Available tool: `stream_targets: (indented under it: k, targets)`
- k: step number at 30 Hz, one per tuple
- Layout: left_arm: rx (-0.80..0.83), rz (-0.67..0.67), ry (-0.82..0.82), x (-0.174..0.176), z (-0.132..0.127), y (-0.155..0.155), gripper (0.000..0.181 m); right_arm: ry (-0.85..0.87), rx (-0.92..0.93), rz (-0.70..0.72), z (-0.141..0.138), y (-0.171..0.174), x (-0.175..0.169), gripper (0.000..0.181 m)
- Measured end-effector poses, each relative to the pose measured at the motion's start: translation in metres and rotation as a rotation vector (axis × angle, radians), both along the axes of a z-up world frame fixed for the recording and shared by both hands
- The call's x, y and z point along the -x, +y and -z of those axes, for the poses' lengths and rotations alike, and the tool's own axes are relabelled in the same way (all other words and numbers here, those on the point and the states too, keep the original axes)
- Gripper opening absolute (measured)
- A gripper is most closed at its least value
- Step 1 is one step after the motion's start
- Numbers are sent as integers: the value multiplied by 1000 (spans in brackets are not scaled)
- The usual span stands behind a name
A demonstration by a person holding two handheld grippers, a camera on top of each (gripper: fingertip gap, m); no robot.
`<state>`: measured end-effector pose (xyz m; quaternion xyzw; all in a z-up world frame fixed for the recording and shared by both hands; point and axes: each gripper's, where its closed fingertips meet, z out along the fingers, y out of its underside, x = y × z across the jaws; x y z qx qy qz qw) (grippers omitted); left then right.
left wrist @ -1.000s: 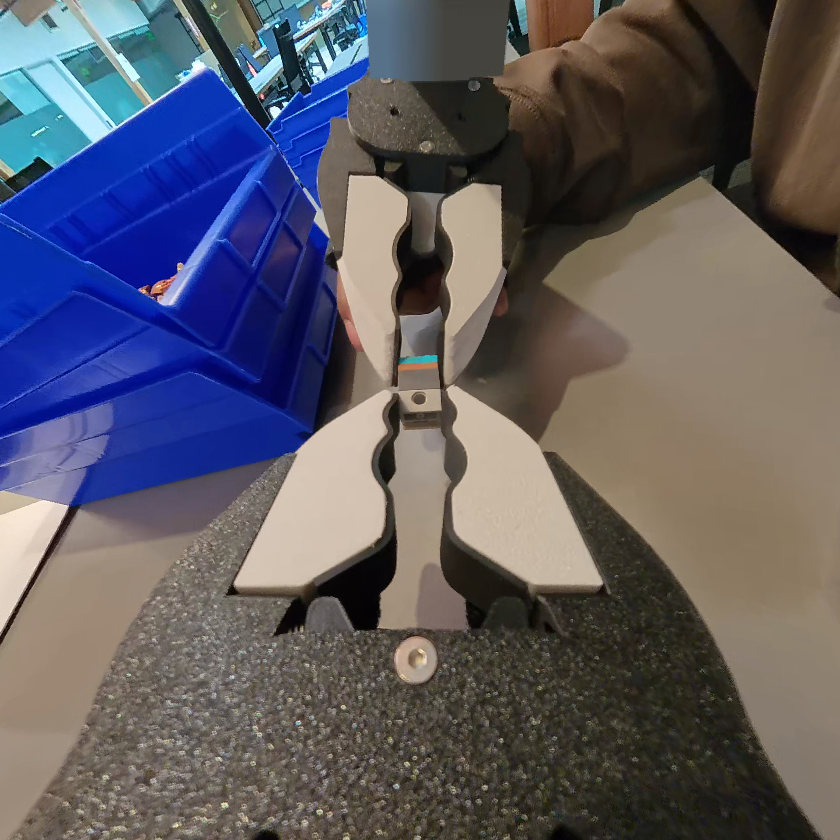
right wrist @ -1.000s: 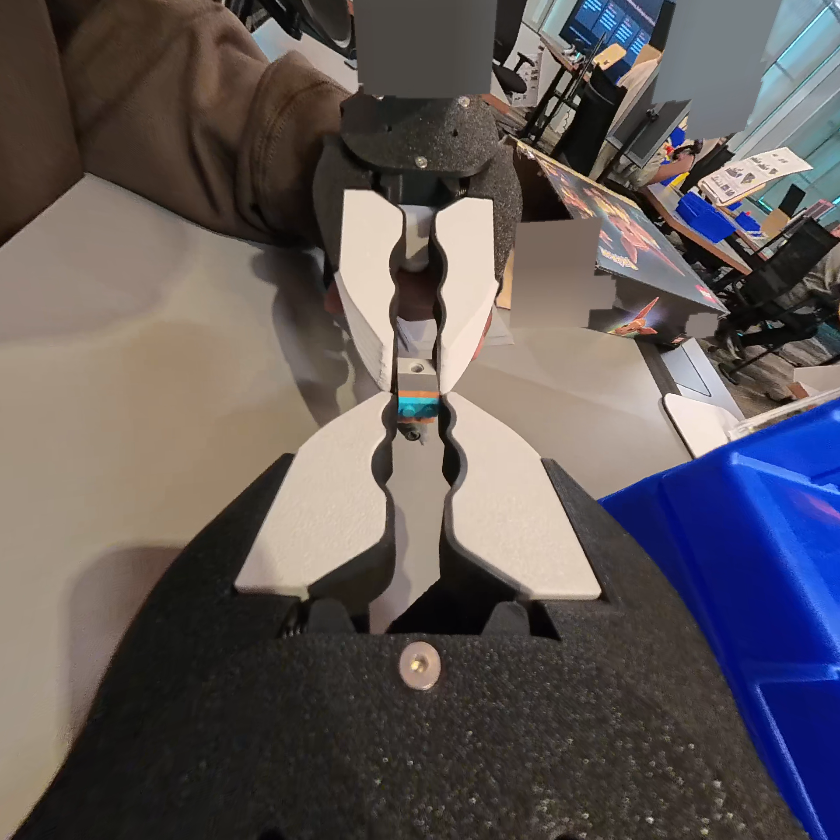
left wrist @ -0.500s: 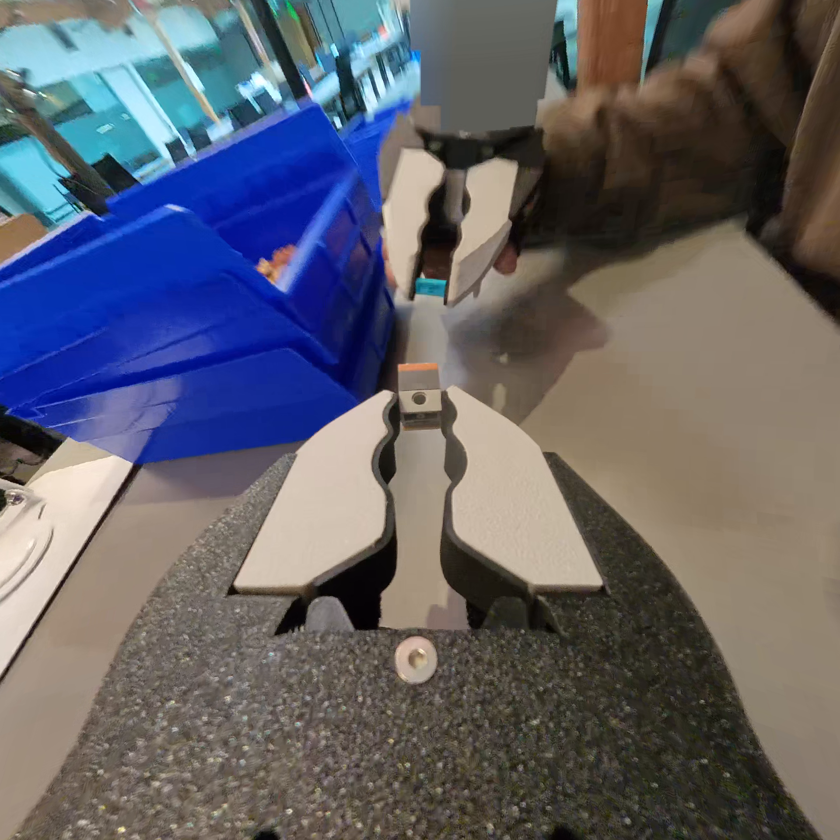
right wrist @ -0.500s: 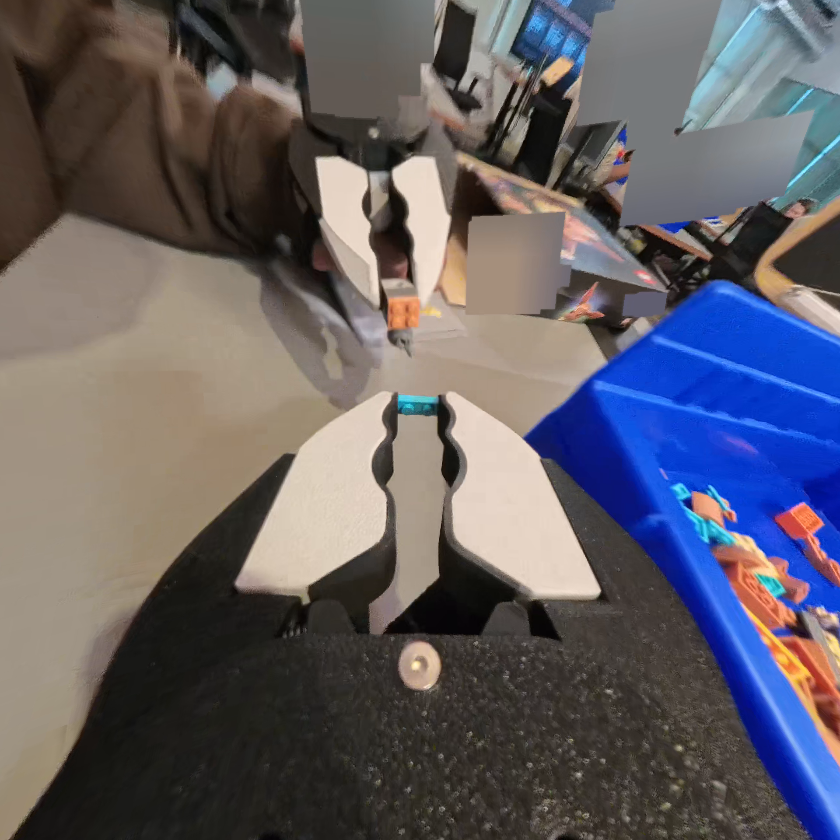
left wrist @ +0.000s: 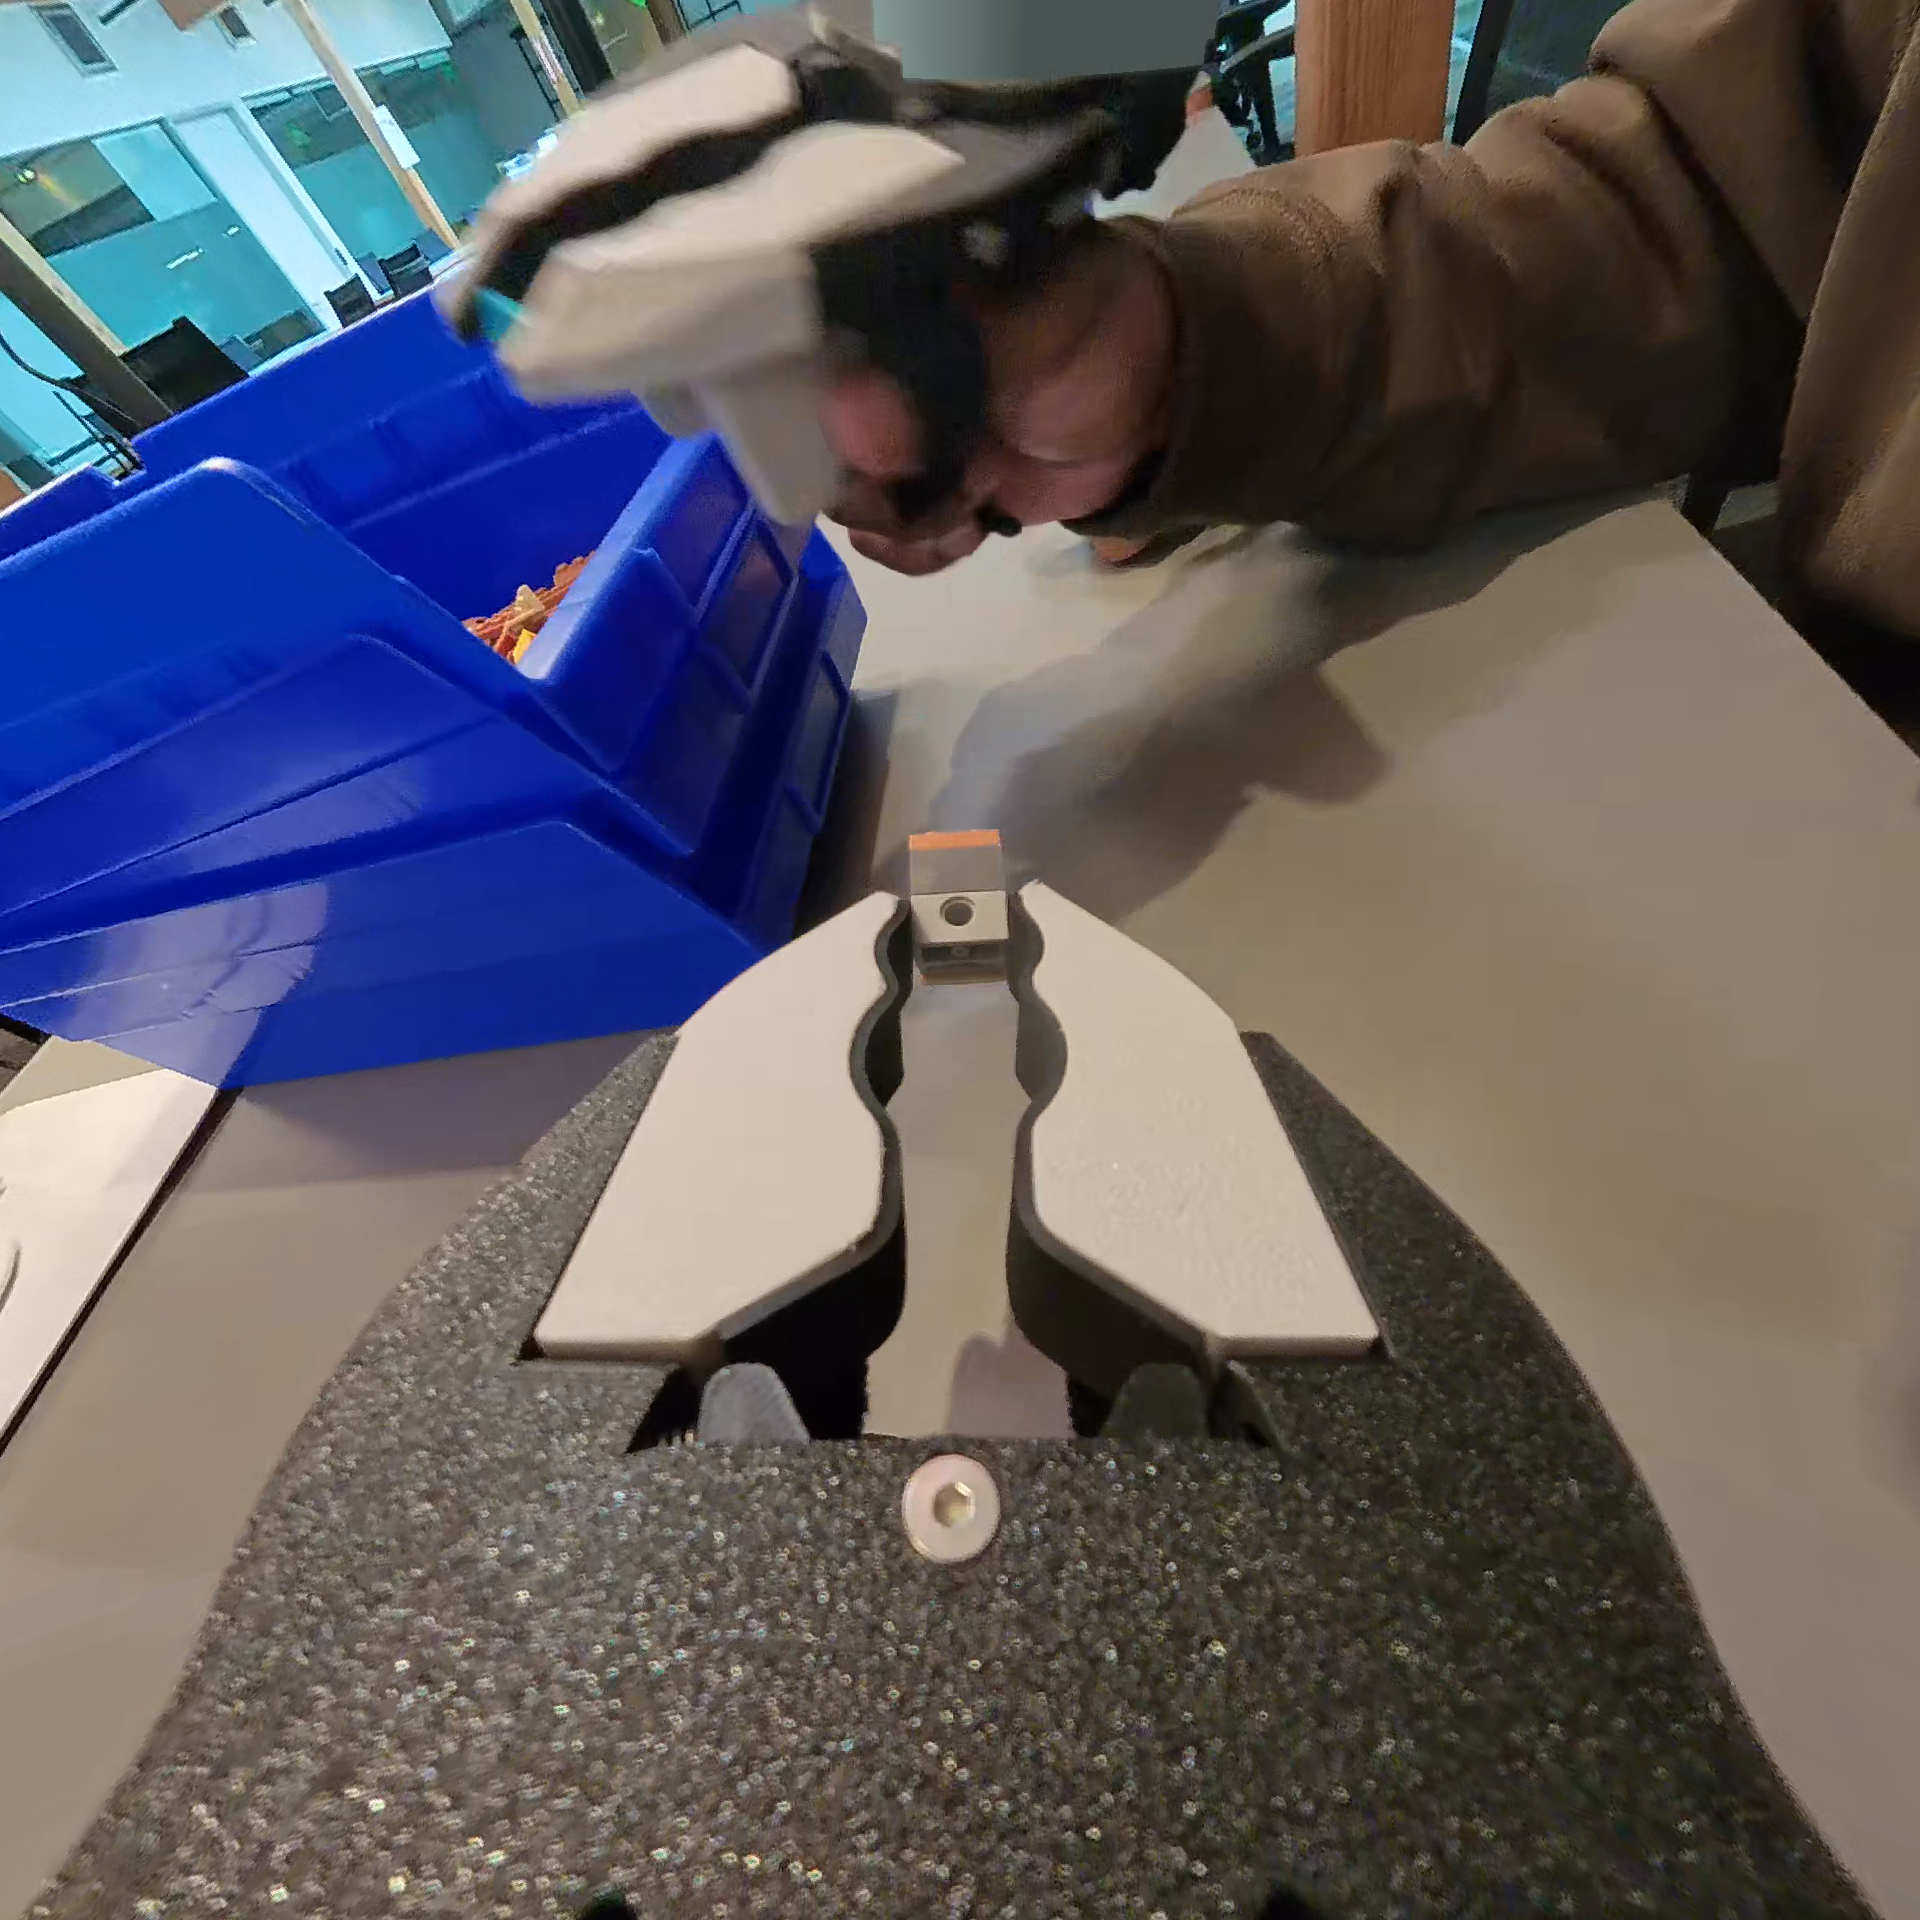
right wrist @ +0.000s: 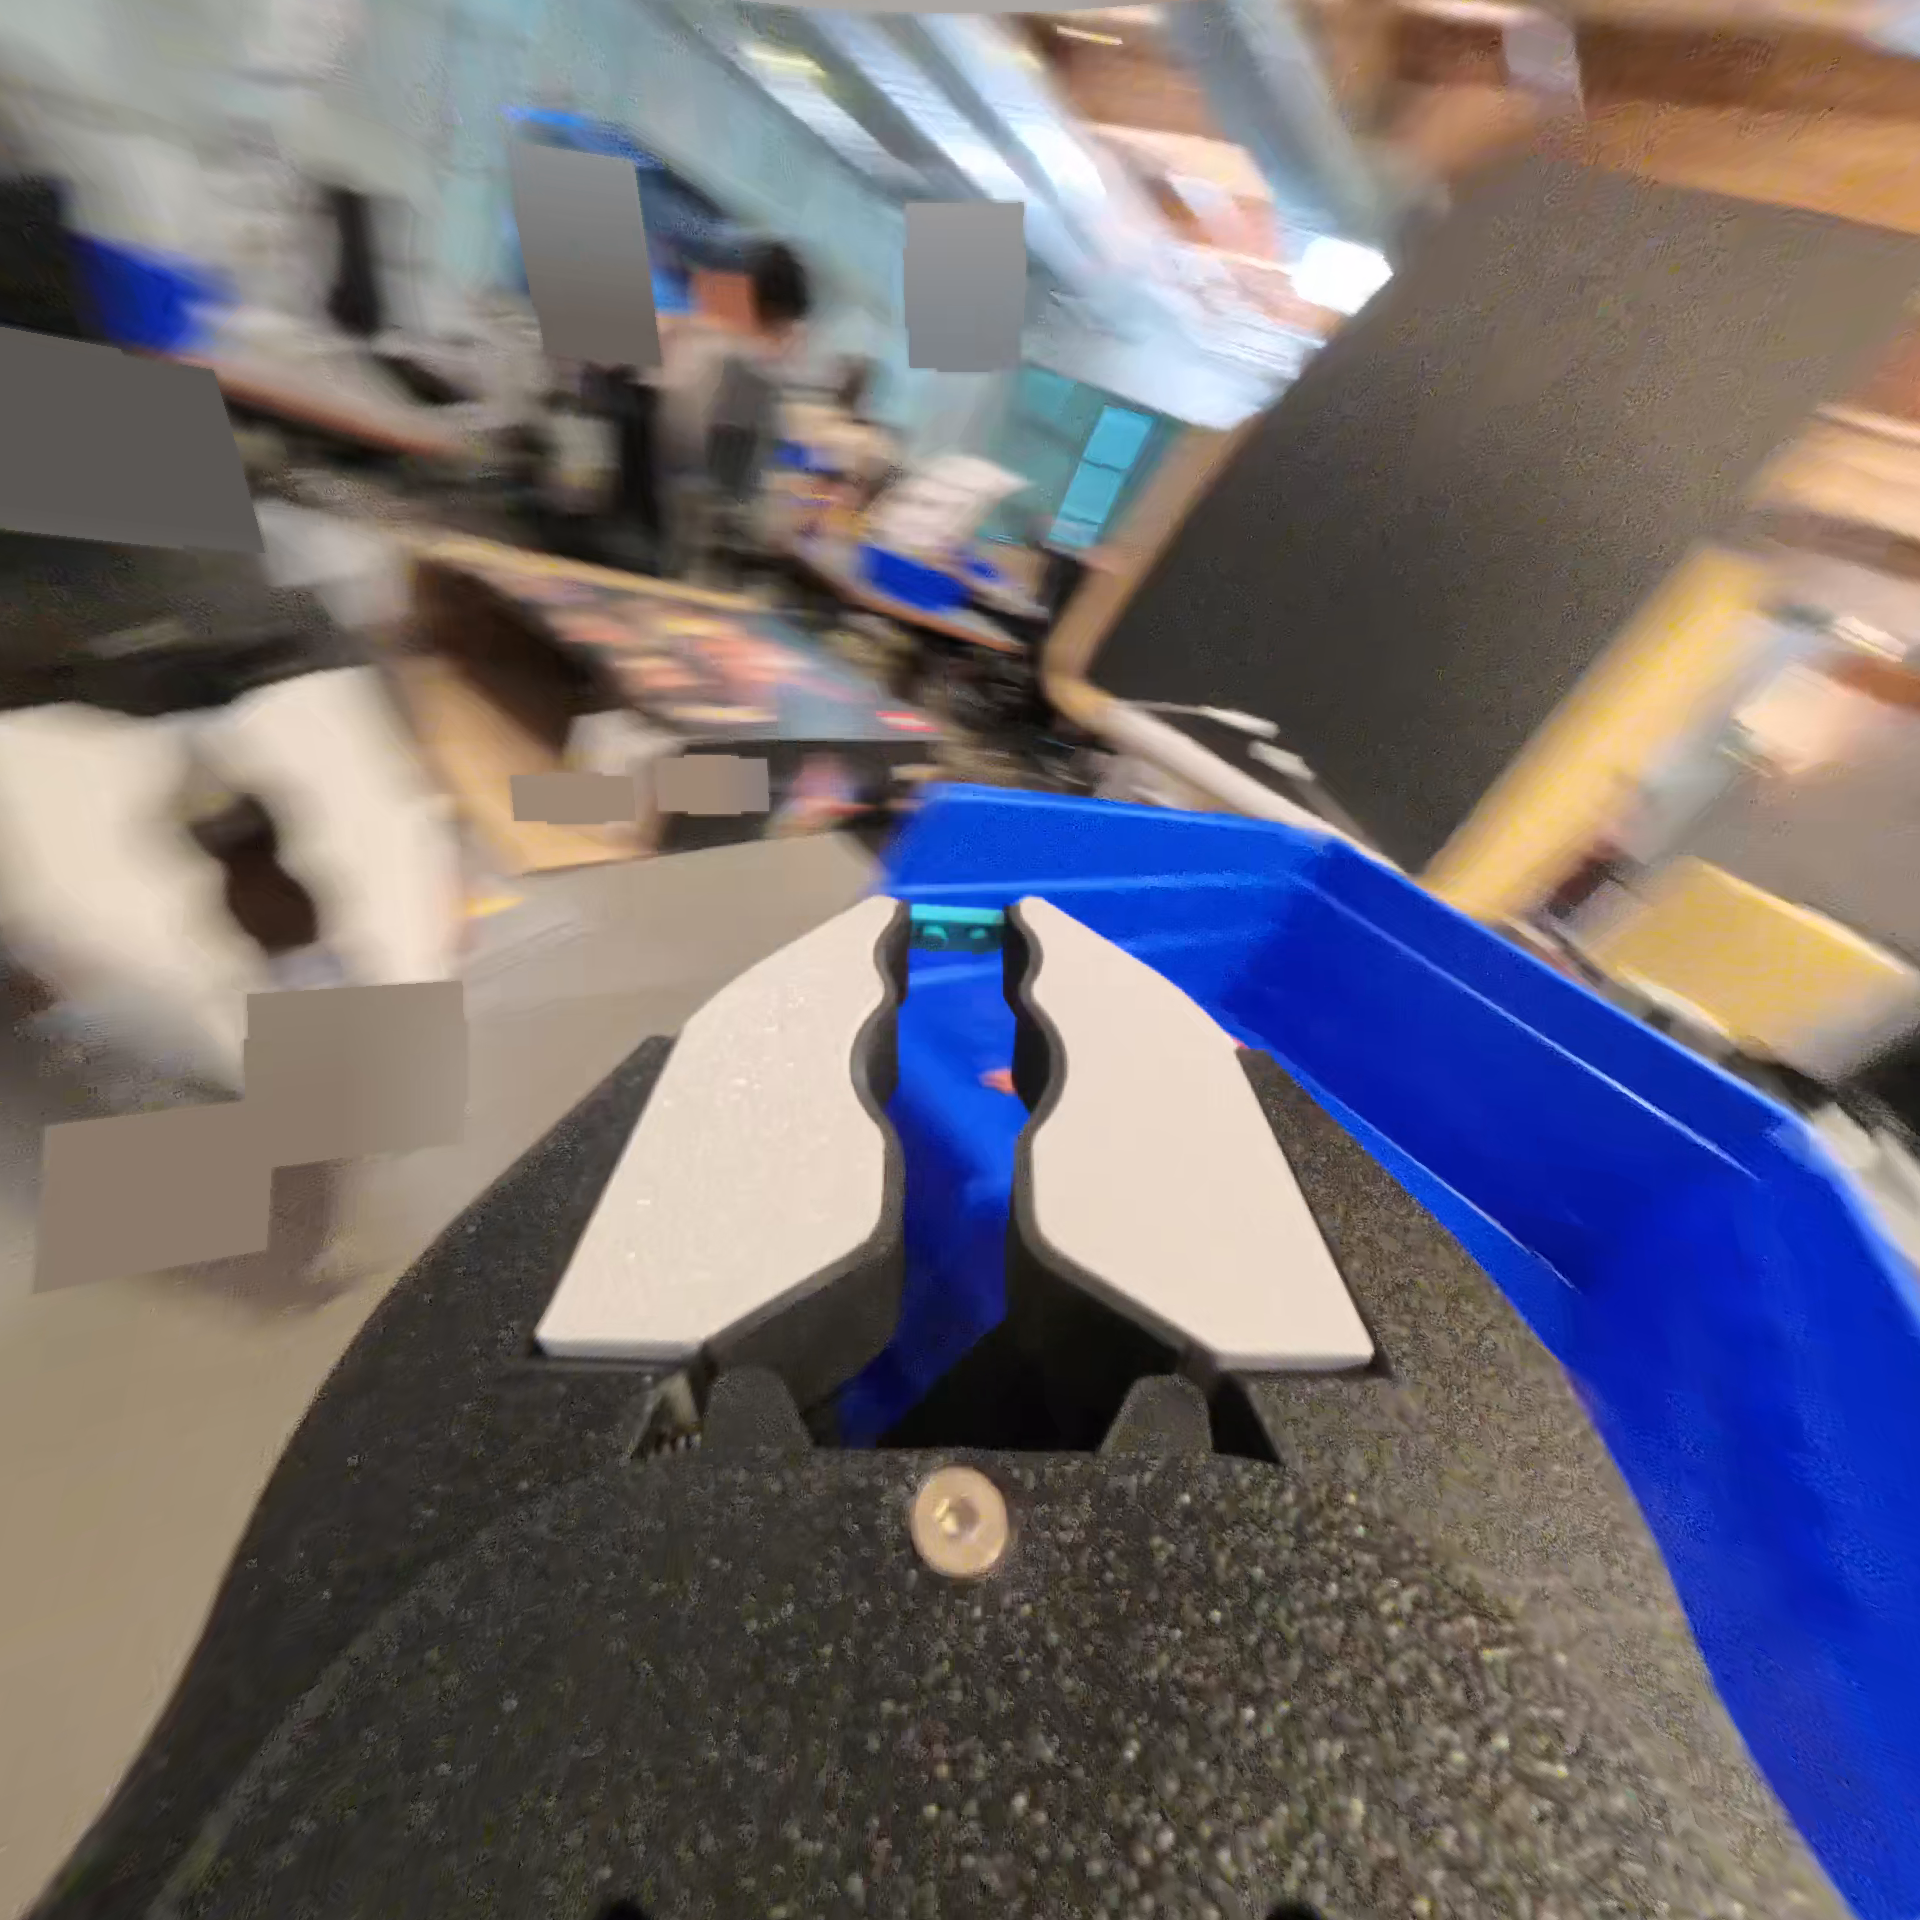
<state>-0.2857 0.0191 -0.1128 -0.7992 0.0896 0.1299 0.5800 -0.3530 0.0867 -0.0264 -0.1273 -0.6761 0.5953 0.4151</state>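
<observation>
My left gripper (left wrist: 956, 914) is shut on a small grey brick with an orange plate on top (left wrist: 956, 904), held above the grey table (left wrist: 1455, 935). My right gripper (right wrist: 956, 920) is shut on a thin teal plate (right wrist: 956, 925) and sits over the edge of a blue bin (right wrist: 1455, 1018). In the left wrist view the right gripper (left wrist: 499, 312) shows blurred at the upper left, over the blue bin (left wrist: 364, 727), with the teal plate (left wrist: 499, 309) at its tip. A hand in a brown sleeve (left wrist: 1455, 343) holds it.
Stacked blue bins (left wrist: 208, 914) stand at the left of the table; one holds several orange and red pieces (left wrist: 520, 623). A white sheet (left wrist: 83, 1174) lies at the left edge. Desks, chairs and a person (right wrist: 748, 395) show blurred beyond the table. About 12 cm separates my left fingertips from my right.
The two grippers have pulled apart, splitting the stack: teal plate with the right, grey-and-orange brick with the left. The right gripper has swung over the blue bin; the left has stayed put.
</observation>
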Motion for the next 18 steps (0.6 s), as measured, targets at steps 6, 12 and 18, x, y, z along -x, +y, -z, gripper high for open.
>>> stream_targets:
  k: [6, 12, 18]
  targets:
    - [-35, 2, -34, -2, -4, 4, 17, -164, 22, 330, 3, 42, 42, 34]
    - [-50, 2, -27, -2, -6, 3, 17, -103, -156, 73, 16, 5, 9, 33]
    - [-48, 30, 29, -9, -8, 4, 17, -117, -417, -380, 70, -49, -60, 32]
